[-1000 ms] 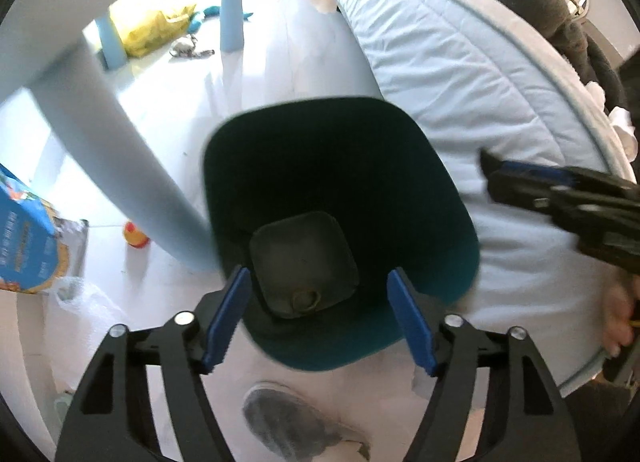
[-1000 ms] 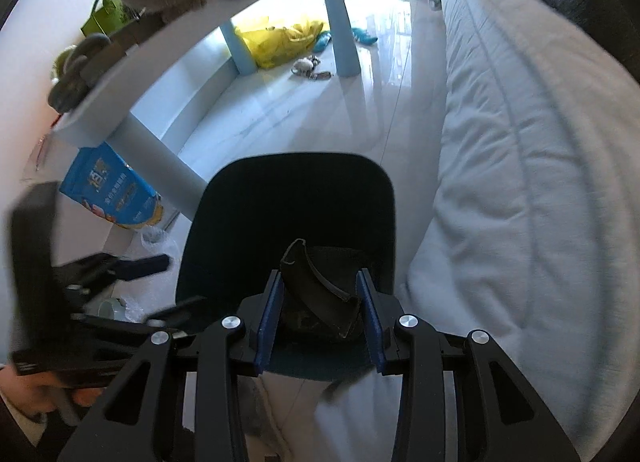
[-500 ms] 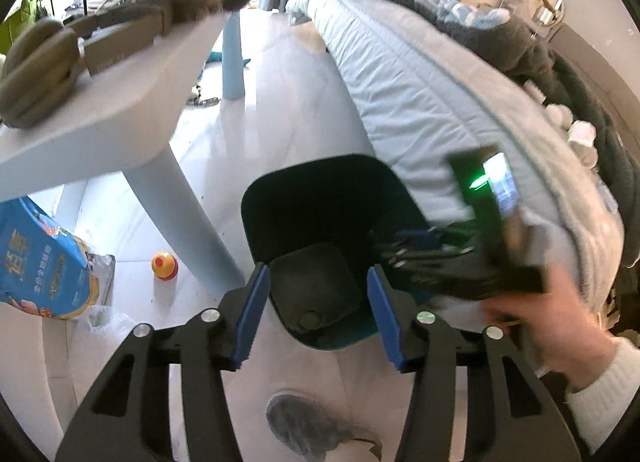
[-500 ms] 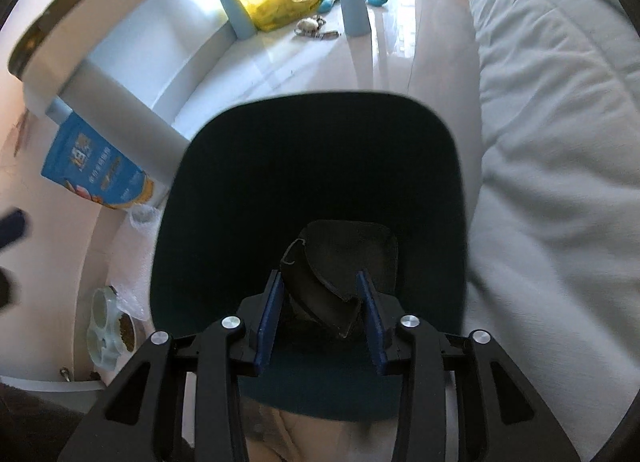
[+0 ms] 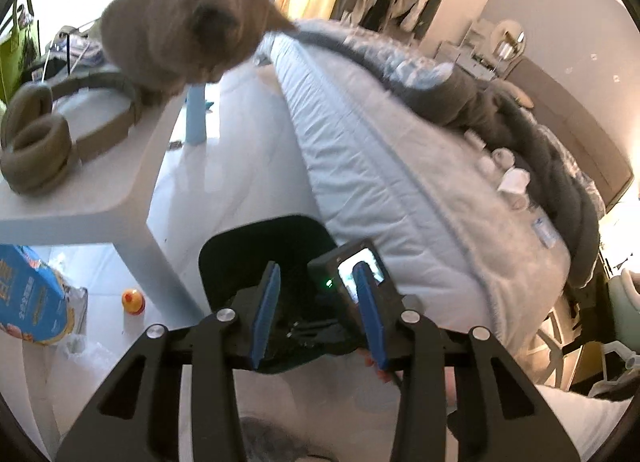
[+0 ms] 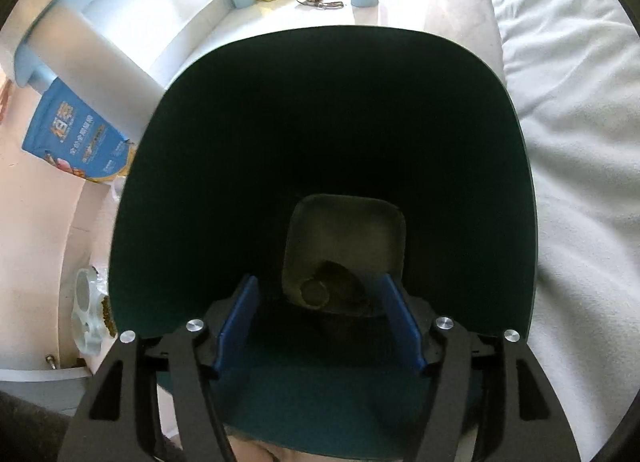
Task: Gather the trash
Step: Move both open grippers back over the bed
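Right wrist view: the right tongs (image 6: 320, 322) now stand spread and empty over the mouth of the dark green trash bin (image 6: 192, 141); half a second ago they gripped a dark crumpled scrap, so the drop looks done. At the bin's bottom lie a dark scrap and a round lid-like piece (image 6: 316, 292). The left tongs (image 5: 316, 310) hang released above the same bin (image 5: 240, 246), beside the bed (image 5: 400, 165).
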Action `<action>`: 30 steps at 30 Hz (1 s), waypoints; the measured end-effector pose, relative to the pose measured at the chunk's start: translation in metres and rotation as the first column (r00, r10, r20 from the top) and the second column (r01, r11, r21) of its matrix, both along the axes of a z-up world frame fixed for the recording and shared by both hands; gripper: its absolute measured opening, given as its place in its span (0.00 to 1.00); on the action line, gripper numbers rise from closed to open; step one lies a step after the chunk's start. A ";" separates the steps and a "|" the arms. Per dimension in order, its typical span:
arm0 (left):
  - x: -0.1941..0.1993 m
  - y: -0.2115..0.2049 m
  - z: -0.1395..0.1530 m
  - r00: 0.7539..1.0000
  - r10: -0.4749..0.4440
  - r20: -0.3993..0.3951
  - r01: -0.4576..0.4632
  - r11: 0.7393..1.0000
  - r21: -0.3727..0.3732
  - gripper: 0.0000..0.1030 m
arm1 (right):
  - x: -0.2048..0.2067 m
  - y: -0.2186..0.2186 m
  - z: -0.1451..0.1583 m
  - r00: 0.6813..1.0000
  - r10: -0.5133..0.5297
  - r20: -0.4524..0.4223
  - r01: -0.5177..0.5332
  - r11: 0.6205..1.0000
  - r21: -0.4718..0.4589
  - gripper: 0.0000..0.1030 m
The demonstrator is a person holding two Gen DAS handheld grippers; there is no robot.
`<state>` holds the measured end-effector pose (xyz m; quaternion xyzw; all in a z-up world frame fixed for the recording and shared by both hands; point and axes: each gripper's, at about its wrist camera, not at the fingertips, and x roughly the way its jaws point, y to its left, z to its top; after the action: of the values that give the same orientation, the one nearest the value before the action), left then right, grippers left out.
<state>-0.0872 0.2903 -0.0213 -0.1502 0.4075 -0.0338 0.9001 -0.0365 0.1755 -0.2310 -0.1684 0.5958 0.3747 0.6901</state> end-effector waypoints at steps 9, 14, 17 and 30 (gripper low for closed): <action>0.002 -0.007 0.029 0.997 -0.007 0.079 0.008 1.000 -0.003 0.40 | -0.012 -0.006 0.052 0.998 0.039 0.052 -0.044 0.995 0.090 0.63; 0.007 -0.013 0.040 0.994 -0.005 0.106 0.006 1.000 -0.014 0.40 | -0.011 -0.021 0.099 0.991 0.047 0.126 -0.067 0.985 0.158 0.63; 0.010 -0.019 0.046 0.992 -0.010 0.125 0.012 1.000 -0.012 0.40 | -0.008 -0.035 0.125 0.986 0.039 0.165 -0.073 0.977 0.200 0.63; 0.036 -0.069 0.064 0.983 -0.057 0.176 0.059 0.998 -0.003 0.45 | 0.022 -0.128 0.213 0.938 -0.093 0.335 0.007 0.968 0.249 0.63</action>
<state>-0.0515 0.2211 0.0425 -0.1386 0.3305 -0.0748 0.9306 -0.0146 0.0472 -0.0182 -0.1298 0.4194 0.3922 0.8084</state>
